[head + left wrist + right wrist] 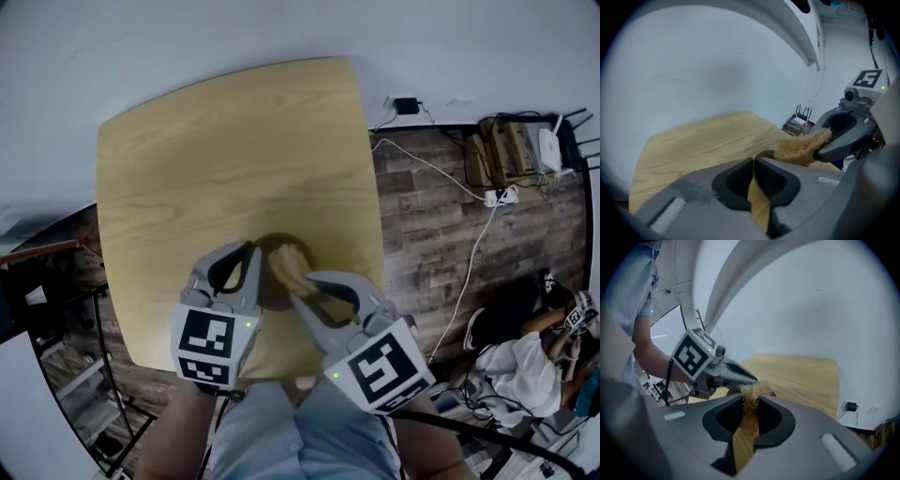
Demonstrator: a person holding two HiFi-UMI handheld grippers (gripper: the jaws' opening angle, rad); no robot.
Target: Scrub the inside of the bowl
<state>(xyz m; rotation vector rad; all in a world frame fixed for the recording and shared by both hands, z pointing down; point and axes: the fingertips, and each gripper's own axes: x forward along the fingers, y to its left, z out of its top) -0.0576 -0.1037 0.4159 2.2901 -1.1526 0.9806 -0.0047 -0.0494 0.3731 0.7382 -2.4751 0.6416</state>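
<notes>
A dark brown bowl (pixel 273 289) sits on the wooden table (pixel 234 141) near its front edge. My left gripper (pixel 250 251) is shut on the bowl's left rim; in the left gripper view its jaws (pixel 753 160) meet on the thin curved rim (pixel 765 153). My right gripper (pixel 300 279) is shut on a tan fibrous scrubber (pixel 289 262) that reaches into the bowl. The same scrubber (pixel 801 147) shows just right of the rim, and its fibres (pixel 751 391) stick out past the right gripper's tips (pixel 751 401). Most of the bowl's inside is hidden by the grippers.
Bare tabletop stretches away beyond the bowl. On the wood floor to the right lie white cables, a power strip (pixel 502 195) and a box with a router (pixel 525 150). A person (pixel 525 366) sits low at the right. Metal shelving (pixel 56 309) stands at the left.
</notes>
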